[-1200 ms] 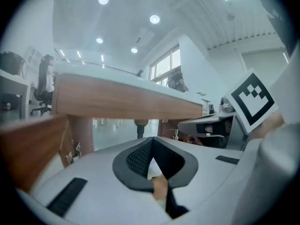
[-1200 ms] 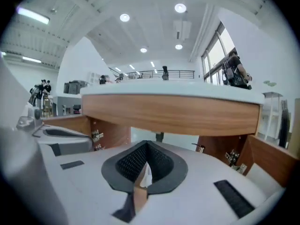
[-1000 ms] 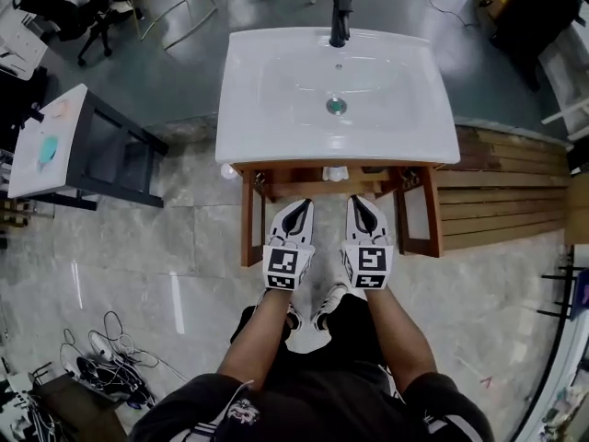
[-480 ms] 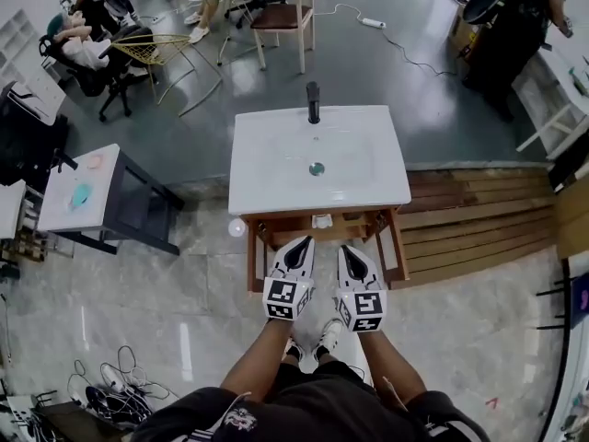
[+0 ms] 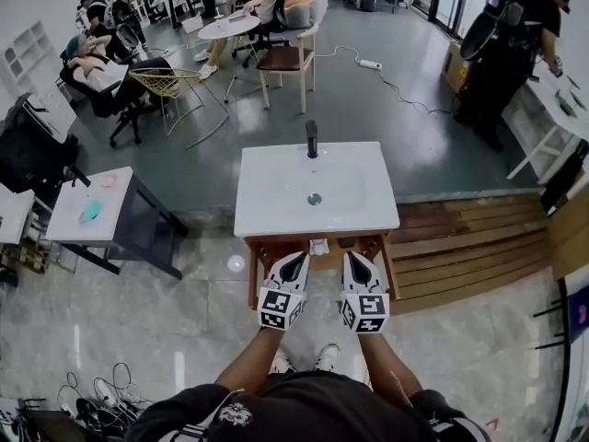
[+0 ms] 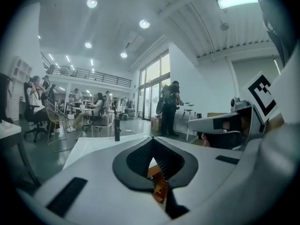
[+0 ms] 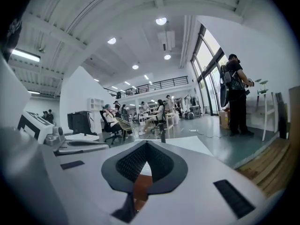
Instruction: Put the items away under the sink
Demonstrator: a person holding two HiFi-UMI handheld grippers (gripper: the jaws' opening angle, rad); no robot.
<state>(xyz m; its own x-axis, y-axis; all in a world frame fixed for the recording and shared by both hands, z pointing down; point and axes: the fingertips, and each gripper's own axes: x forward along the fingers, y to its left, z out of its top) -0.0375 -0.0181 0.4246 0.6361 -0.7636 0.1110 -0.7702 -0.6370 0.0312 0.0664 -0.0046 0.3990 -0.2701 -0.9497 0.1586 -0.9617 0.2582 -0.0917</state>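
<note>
- Pale stone tiles [image 5: 184,311] fill the lower half of the head view. Grey floor takes over in the upper half, where people sit round tables at upper left and a person [image 5: 504,49] with a backpack stands at upper right.
- At frame centre a white rectangular sink [image 5: 276,201] rests on a wooden stand [image 5: 252,279]. Its long axis runs left to right across the frame.
- A black faucet [image 5: 311,139] stands at the sink's far edge, toward the top of the frame, in line with the drain [image 5: 315,199].
- A small white item [image 5: 318,247] shows just under the sink's near edge, inside the stand. It is too small to tell its shape or which way it points.
- A round white thing [image 5: 236,263] lies on the tiles just left of the stand's left leg.
- The left gripper [image 5: 296,258] and right gripper [image 5: 352,258] are side by side just below the sink's near edge. Both point up the frame at the stand, with their long axes leaning slightly together toward the tips.
- In each gripper view the jaw tips meet, with nothing held between them.
- A white-topped side table [image 5: 69,219] stands at mid left.
- Wooden planks [image 5: 460,247] lie to the right of the stand.
- Tangled cables [image 5: 101,389] lie at lower left.
</note>
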